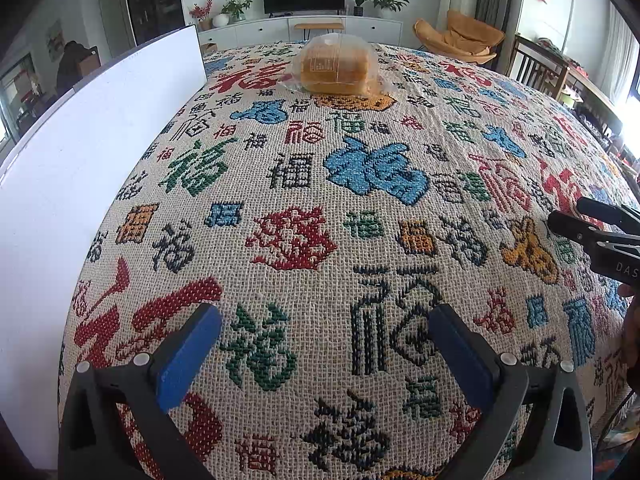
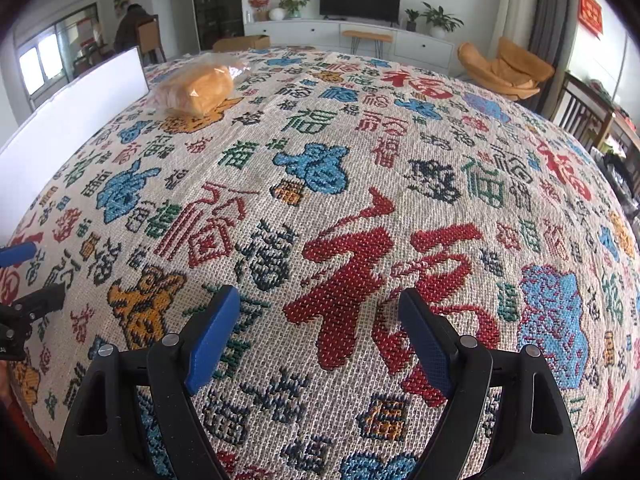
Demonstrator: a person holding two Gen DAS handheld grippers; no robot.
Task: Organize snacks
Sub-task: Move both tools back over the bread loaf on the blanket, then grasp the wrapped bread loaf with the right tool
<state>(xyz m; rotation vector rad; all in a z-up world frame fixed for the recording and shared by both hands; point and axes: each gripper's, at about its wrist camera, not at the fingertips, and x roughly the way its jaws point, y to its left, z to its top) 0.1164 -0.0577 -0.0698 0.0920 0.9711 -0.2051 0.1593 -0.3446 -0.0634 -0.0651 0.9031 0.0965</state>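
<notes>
Your left gripper and right gripper both hover low with fingers spread wide and empty, likely readied for a reach, while the bagged bread loaf sits far across the patterned surface, near the white board.

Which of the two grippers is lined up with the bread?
The left gripper: the bread sits straight ahead between its open fingers. From the right gripper, also open, the bread lies far off to the left.
</notes>
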